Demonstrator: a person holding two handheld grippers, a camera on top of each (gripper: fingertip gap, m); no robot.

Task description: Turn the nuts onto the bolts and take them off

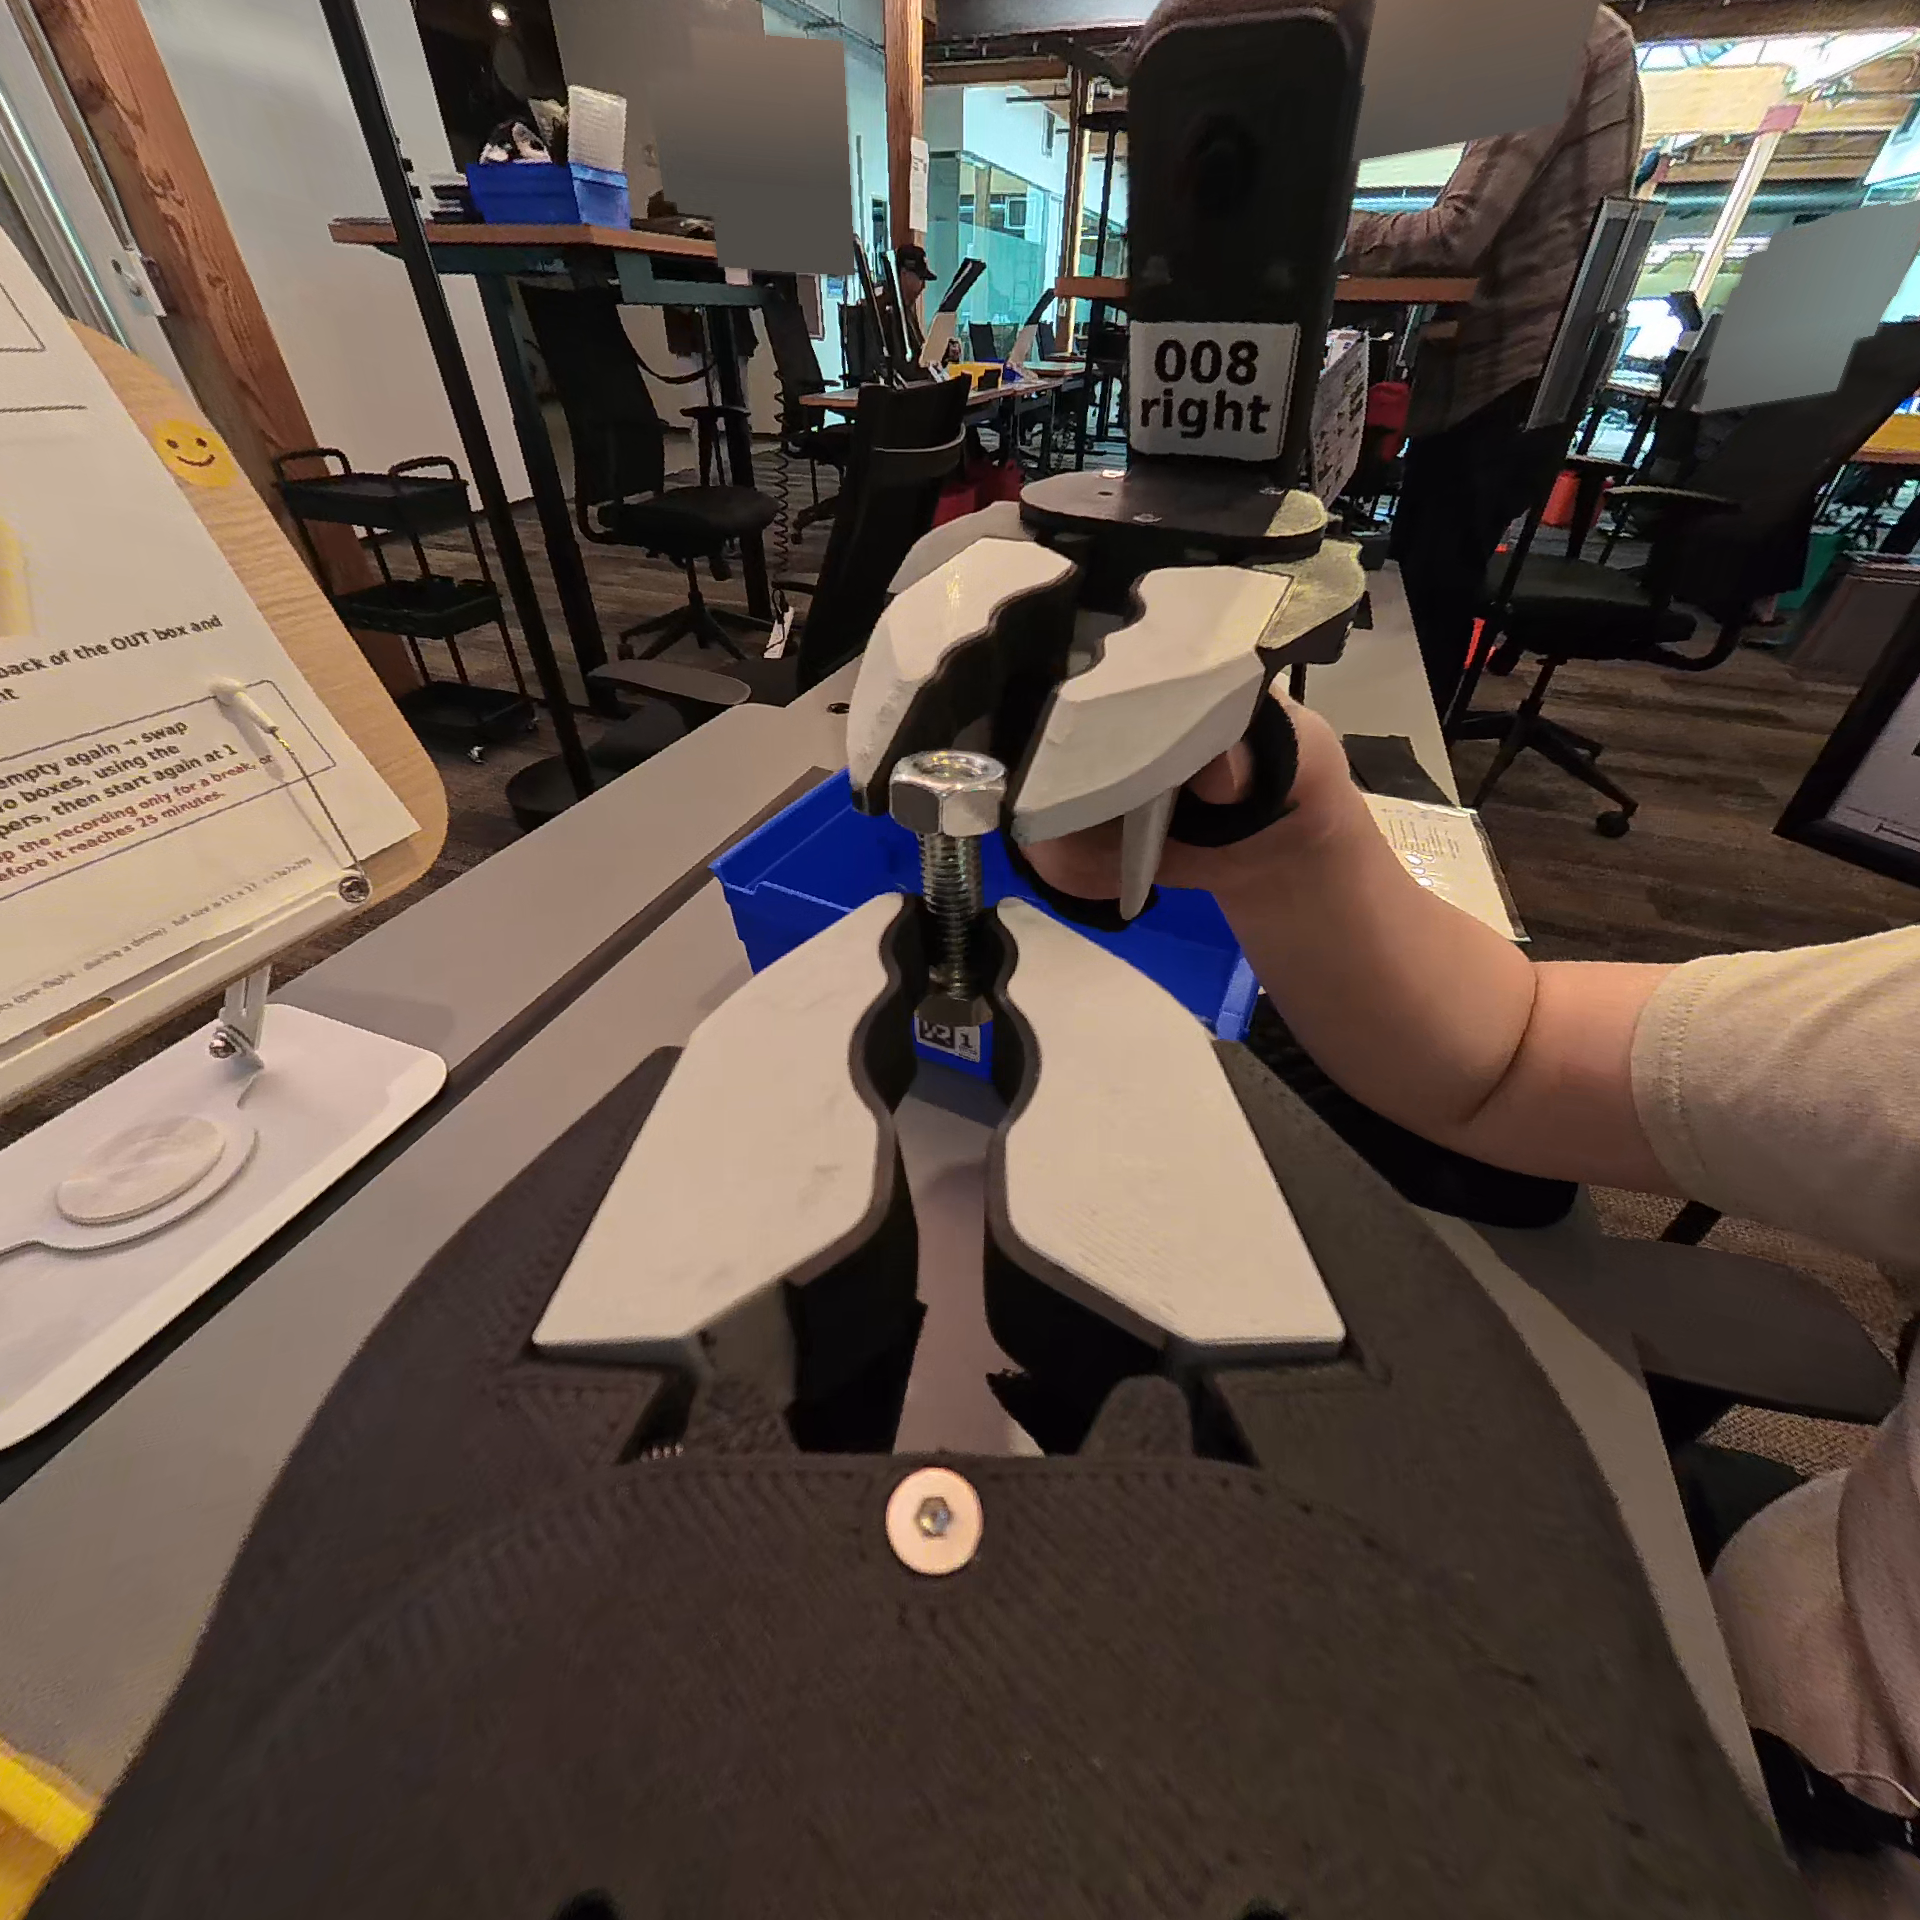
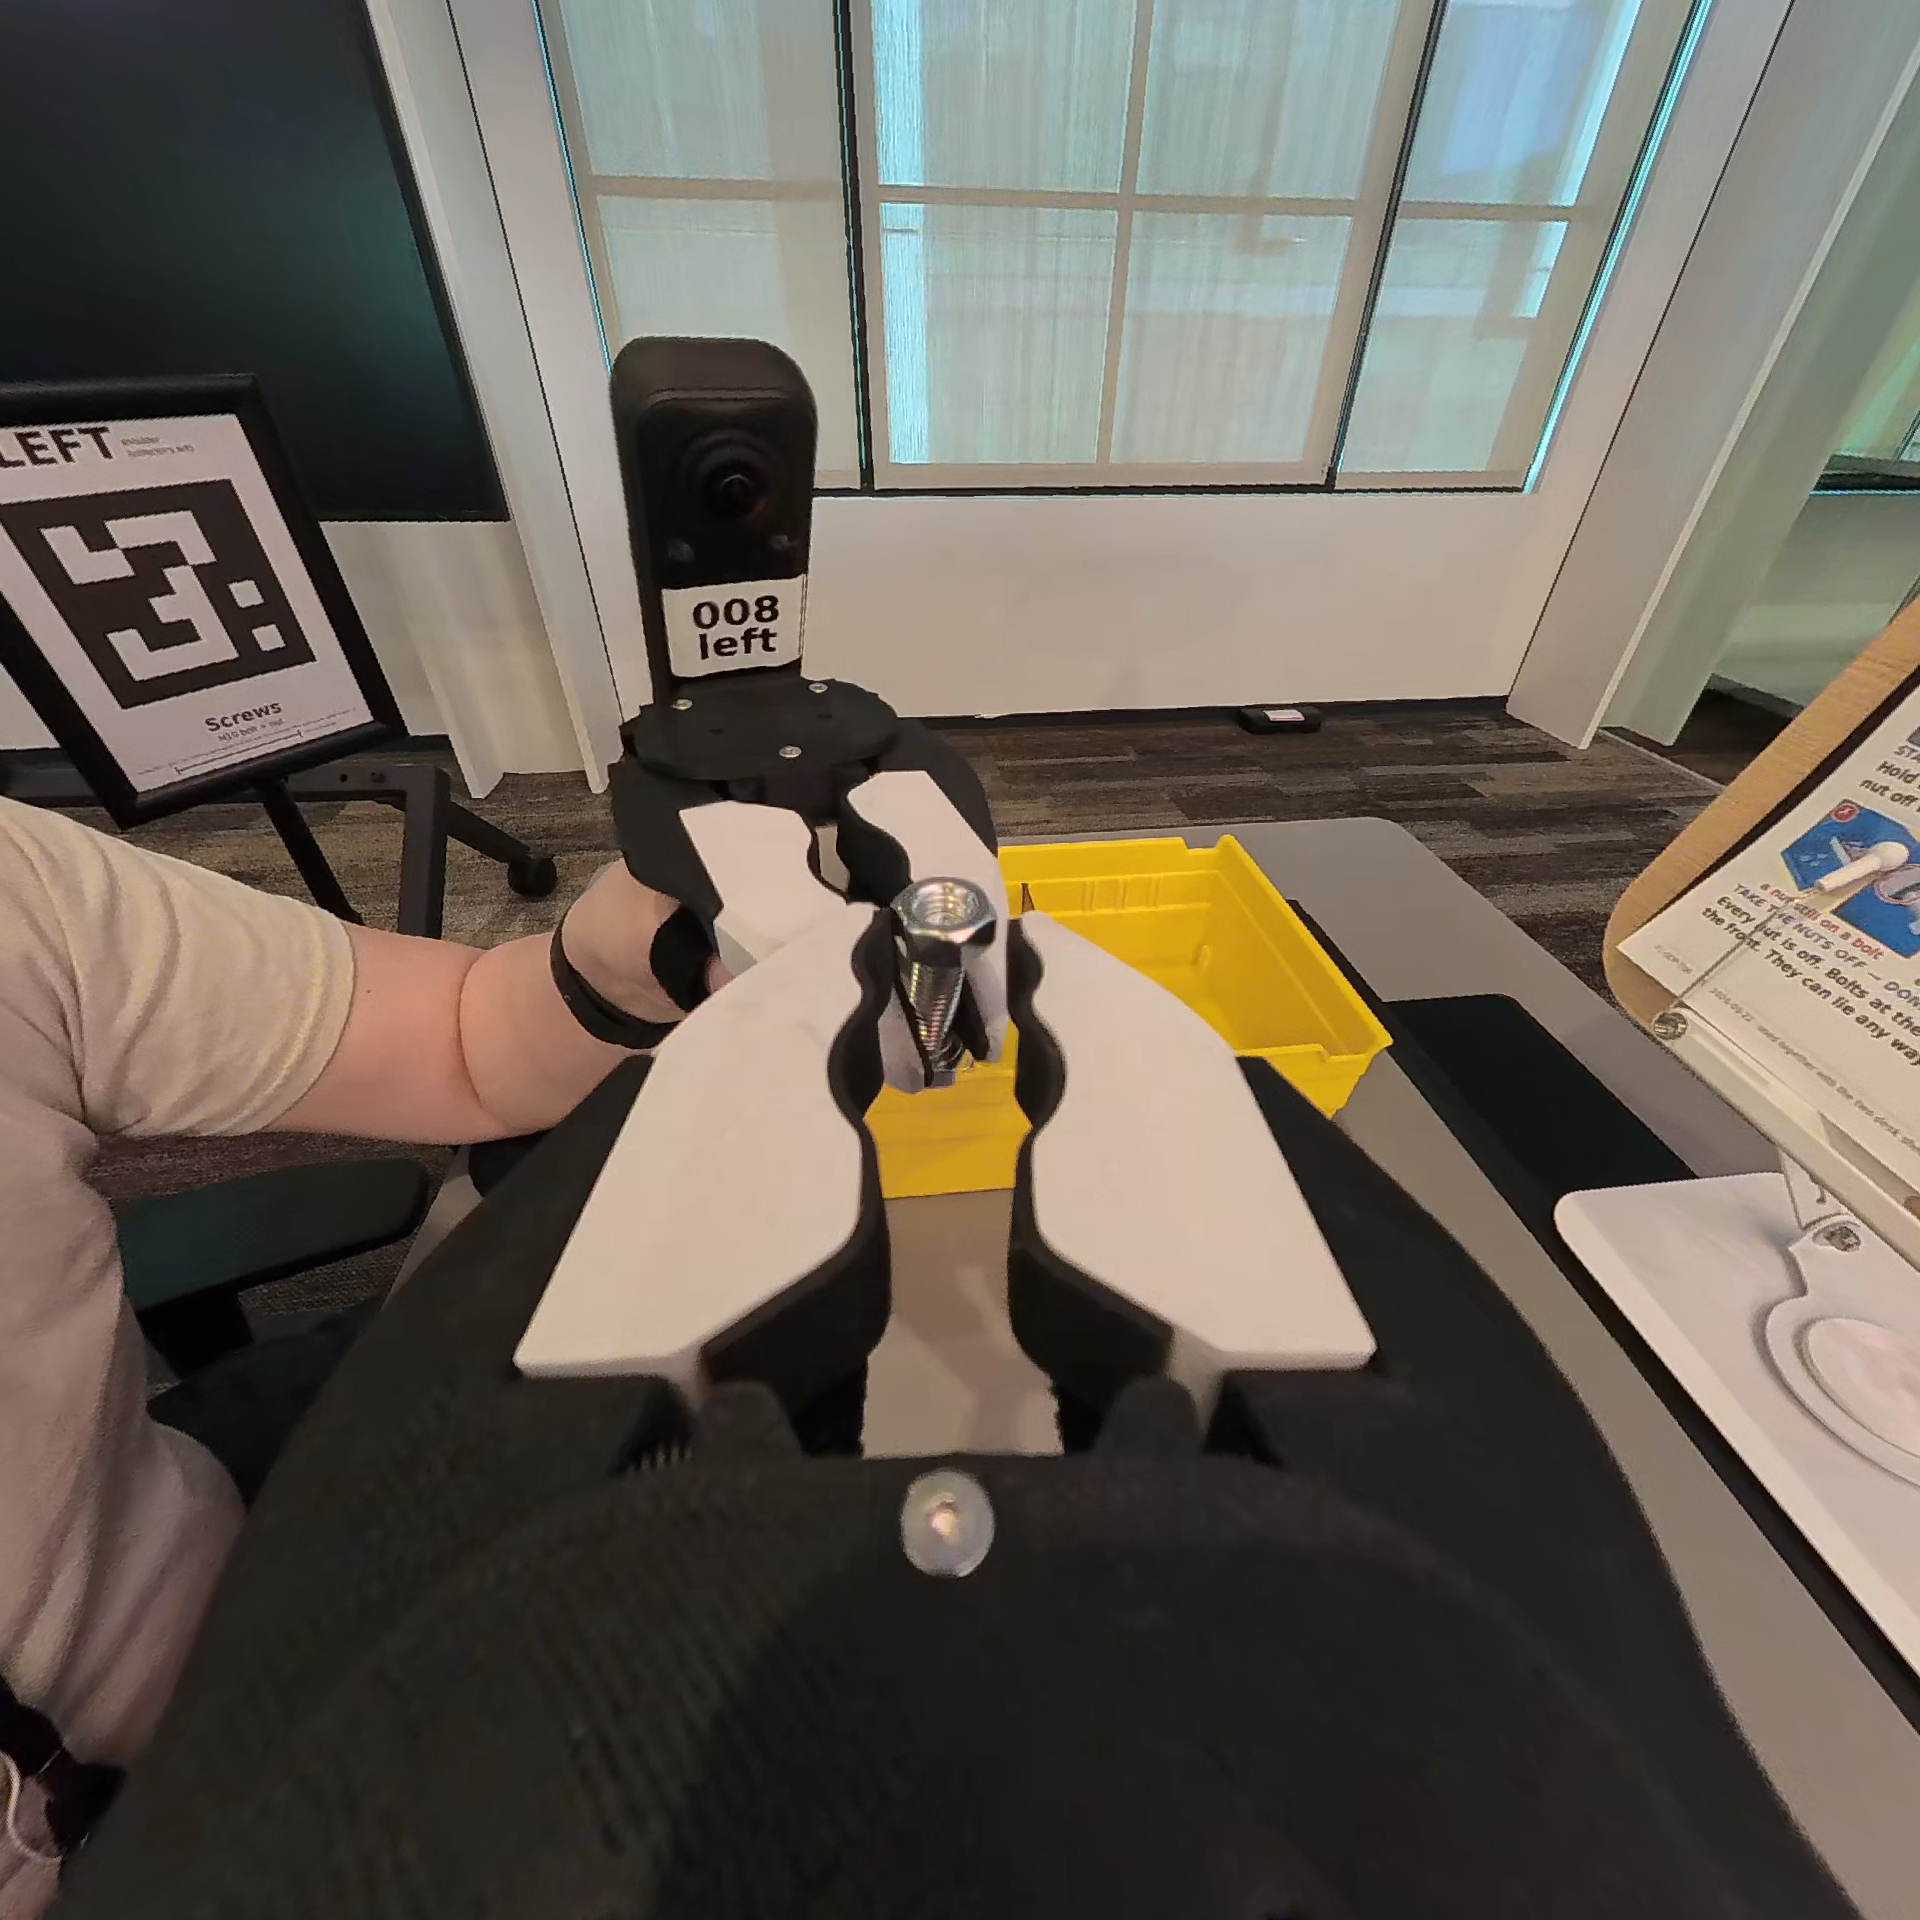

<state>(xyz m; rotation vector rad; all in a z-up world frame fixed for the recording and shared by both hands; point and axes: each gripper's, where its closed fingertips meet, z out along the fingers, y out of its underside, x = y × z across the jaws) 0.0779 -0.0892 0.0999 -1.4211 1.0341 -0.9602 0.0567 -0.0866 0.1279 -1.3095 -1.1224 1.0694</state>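
L gripper (image 1: pixel 948 971), white-faced fingers on a black printed body: jaws clamped on the lower shank of a bright zinc-plated steel hex bolt (image 1: pixel 951 914). Bolt long axis runs roughly vertical, head end down between the L jaws, threaded end up. It is held in the air above the grey table (image 1: pixel 582 935), not resting on anything.

Silver hex nut (image 1: pixel 948 795) sits at the top end of the thread. R gripper (image 1: pixel 935 805), same white/black build, comes in from above and behind with its jaws closed on the nut's flats. In the R wrist view the nut (image 2: pixel 943 928) faces the camera with its threaded bore visible, and the bolt (image 2: pixel 930 1013) slopes down and away into the L gripper (image 2: pixel 940 1039); R gripper (image 2: pixel 940 940) tips sit either side of the nut.

A person's hand (image 1: pixel 1247 831) holds the R gripper's handle, with a black strap round it.

Just behind the bolt: blue plastic bin (image 1: pixel 810 883) on the table in the L view, small label on its front face. Yellow plastic bin (image 2: pixel 1195 935) beyond the jaws in the R view.

Writing: each gripper's camera post carries a white ID sticker. Printed instruction sheets on wooden stands (image 1: pixel 312 644) at the table edge; a framed black-and-white marker sign (image 2: pixel 166 592) on a floor stand further back. Contents not recorded.
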